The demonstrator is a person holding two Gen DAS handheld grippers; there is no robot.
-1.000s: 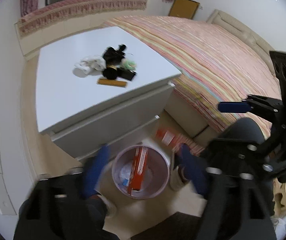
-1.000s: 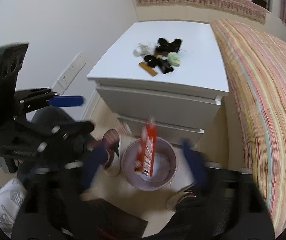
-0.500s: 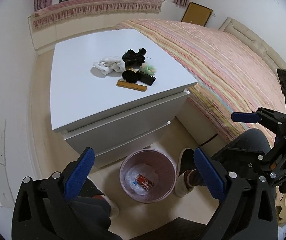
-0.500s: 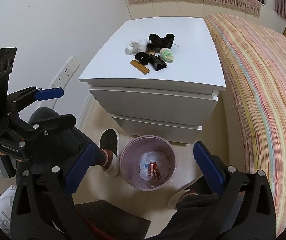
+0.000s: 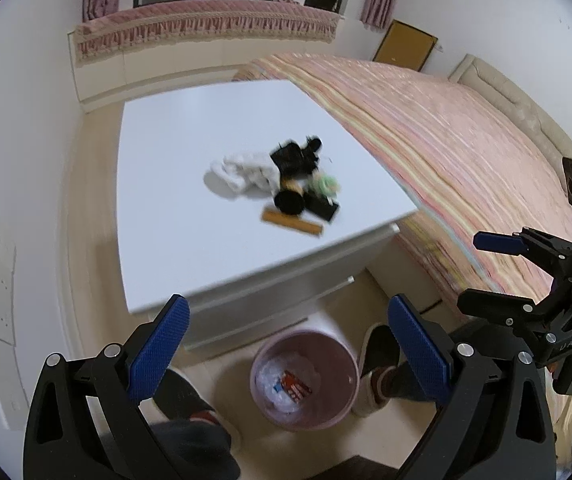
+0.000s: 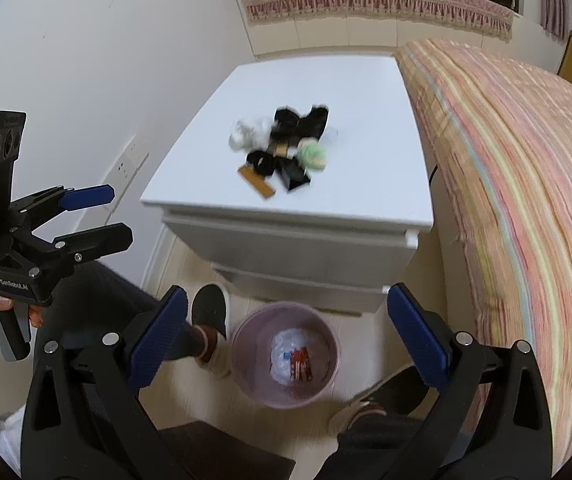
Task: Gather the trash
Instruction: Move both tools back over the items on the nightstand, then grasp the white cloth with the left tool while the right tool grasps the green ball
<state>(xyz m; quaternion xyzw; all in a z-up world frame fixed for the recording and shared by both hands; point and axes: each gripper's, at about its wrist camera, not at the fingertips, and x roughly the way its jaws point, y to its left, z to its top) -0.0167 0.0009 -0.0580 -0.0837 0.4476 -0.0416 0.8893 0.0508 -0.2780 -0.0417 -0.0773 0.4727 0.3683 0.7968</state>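
Note:
A pink trash bin [image 5: 303, 380] [image 6: 284, 360] stands on the floor in front of the white dresser [image 5: 190, 200] [image 6: 297, 216]. A red wrapper [image 5: 295, 388] [image 6: 299, 362] and white crumpled trash lie inside it. On the dresser top lies a small pile: a white crumpled tissue [image 5: 242, 170] [image 6: 246, 132], black items [image 5: 295, 160] [image 6: 299, 124], a green ball [image 5: 325, 184] [image 6: 313, 153] and a tan strip [image 5: 291, 221] [image 6: 256, 183]. My left gripper [image 5: 286, 340] is open and empty above the bin. My right gripper [image 6: 284, 332] is open and empty above the bin.
A bed with a striped cover [image 5: 465, 140] [image 6: 525, 160] lies right of the dresser. The person's feet [image 5: 377, 360] [image 6: 208, 320] stand beside the bin. Wall sockets [image 5: 2, 280] [image 6: 130, 160] sit on the left wall. A window seat [image 5: 206, 40] runs along the far wall.
The red wrapper dropped from between the grippers into the bin. Both grippers have since risen and tilted up toward the dresser top, jaws open.

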